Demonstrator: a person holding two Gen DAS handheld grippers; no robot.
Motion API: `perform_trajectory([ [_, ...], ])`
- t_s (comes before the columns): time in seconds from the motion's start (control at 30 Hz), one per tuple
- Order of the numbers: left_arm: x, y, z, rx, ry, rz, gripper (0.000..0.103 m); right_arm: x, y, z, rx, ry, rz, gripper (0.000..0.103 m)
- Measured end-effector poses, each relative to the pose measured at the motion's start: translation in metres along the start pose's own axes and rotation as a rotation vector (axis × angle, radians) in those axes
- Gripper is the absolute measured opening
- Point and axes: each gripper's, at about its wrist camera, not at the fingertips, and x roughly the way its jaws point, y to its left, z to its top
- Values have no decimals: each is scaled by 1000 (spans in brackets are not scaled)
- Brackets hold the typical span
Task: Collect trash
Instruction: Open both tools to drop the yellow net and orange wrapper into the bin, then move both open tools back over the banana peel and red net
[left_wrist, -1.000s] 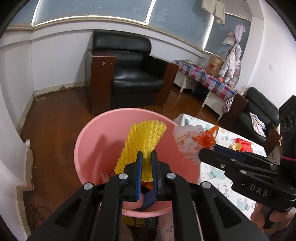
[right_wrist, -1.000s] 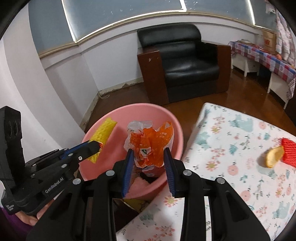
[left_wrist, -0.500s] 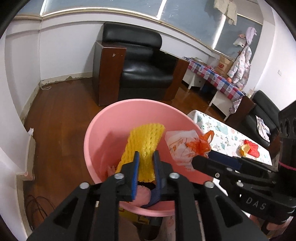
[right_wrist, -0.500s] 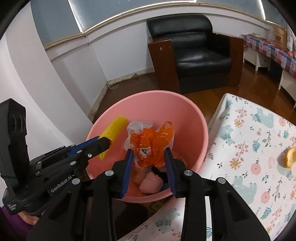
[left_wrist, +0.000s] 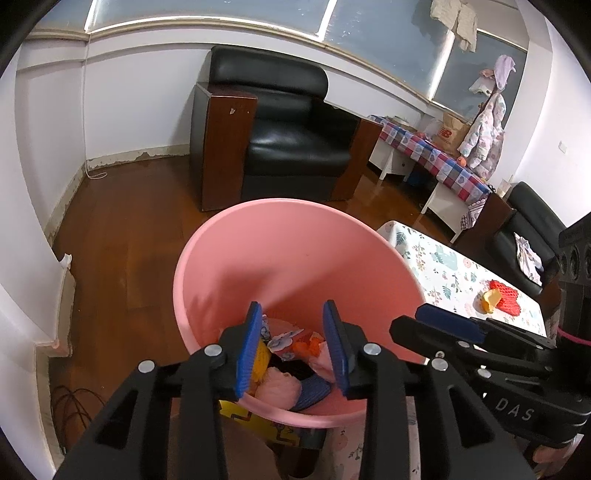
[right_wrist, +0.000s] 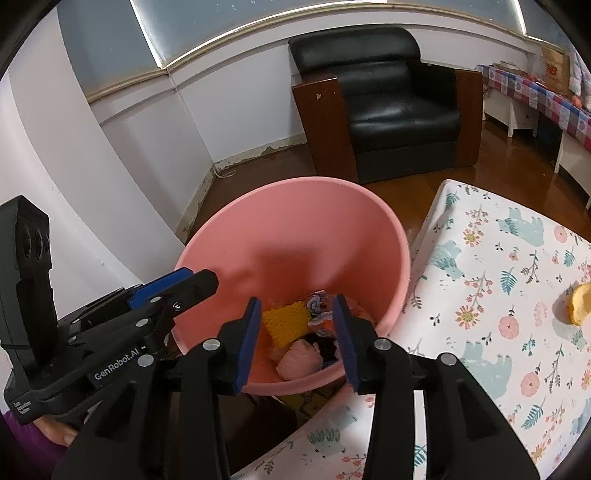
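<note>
Both my claws have just been opening over the pink bin (left_wrist: 295, 258), and nothing sits between the pads now. A sec ago my left claw (left_wrist: 293, 345) pinched the yellow foam net (right_wrist: 286, 319) and my right claw (right_wrist: 297, 334) carried the orange-and-white plastic bag (right_wrist: 321, 314). Both pieces now lie at the bottom of the bin, w/ older scraps around them. So this pair is binned, and I judge the drop step done.

What's left: outside the bin, on the tabletop (right_wrist: 498, 295) to its right, I see a yellow peel (left_wrist: 488, 299) touching a red foam net (left_wrist: 504, 298). Prob. next pickup; task not finished.

Materials etc.:
- Bin: smooth hard plastic, round, walls flaring up to a wide rim.
- Yellow net: soft foam mesh w/ a honeycomb grid, squashy and light.
- Bag: thin crinkly film, crumpled to a wad, printed side up.
- Also in the bin: a pale pink crumpled lump (right_wrist: 299, 360), tissue-like, beside the net; something dark under it, can't tell what.
- Tabletop cloth: matte, floral and animal print, flat right up to the bin's rim.
- Peel: curved and stiff-looking.
</note>
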Motion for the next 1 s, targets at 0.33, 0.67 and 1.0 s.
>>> perform_trajectory([
  [0.33,-10,-17,3,40,-11,-9,34,-26,-21,-10,43,-49,-50,41],
  [0.67,-26,-48,0,87,-23,-35,34,-59,-39,-23,79,-104,-100,41],
  [1.0,-34,-86,-1,160,-30,-77,34,-101,-81,-42,180,-168,-171,41],
])
